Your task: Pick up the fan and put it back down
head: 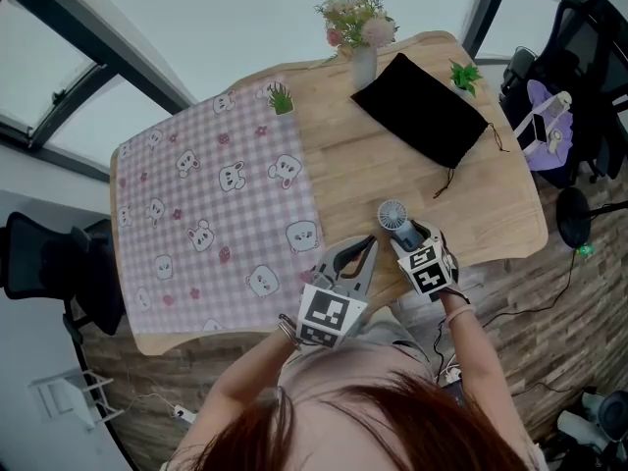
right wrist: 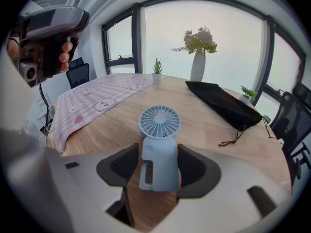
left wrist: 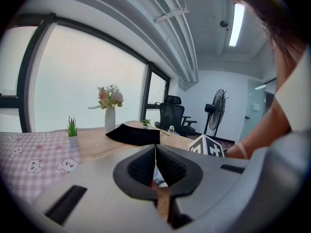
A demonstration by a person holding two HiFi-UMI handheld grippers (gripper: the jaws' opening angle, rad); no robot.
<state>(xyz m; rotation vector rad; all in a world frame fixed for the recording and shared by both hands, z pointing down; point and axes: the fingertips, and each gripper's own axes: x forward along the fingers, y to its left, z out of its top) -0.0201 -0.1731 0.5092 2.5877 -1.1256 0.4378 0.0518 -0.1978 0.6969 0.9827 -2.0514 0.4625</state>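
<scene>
**Fan (right wrist: 158, 147) lies in line with my right jaws, handle end nearest**

Fan first: it sits on the bare wood of the desk (head: 491, 204), close to the near edge and toward the near right corner, just past the right-hand border of the checked cloth (head: 216, 214). The round grille faces up and points away from me, toward the far edge where the black pouch (head: 422, 111) lies. The blocky handle end points back at me. As far as I can judge it rests on the wood, though its underside is hidden.

My right gripper (right wrist: 158, 168) straddles that handle end. Its jaws stand wide, one pad on each side of the body. On the left side a strip of wood shows between pad and plastic. The right pad is very near the plastic (I cannot make out a gap there, nor any squeeze). I read this as an open straddle, not a grip.

The relation that matters is the axis. The fan's long line runs straight along the line my jaws point, grille ahead and handle between the pads. So closing would catch the narrow flanks squarely. Backing out would have to go straight back along that line, because a sideways drift would nudge the handle.

My left gripper (left wrist: 156, 165) hangs at the near edge beside the right one. Its jaws are pressed together on nothing, and it is the farther of the two from the fan, so this move belongs to the right.
</scene>
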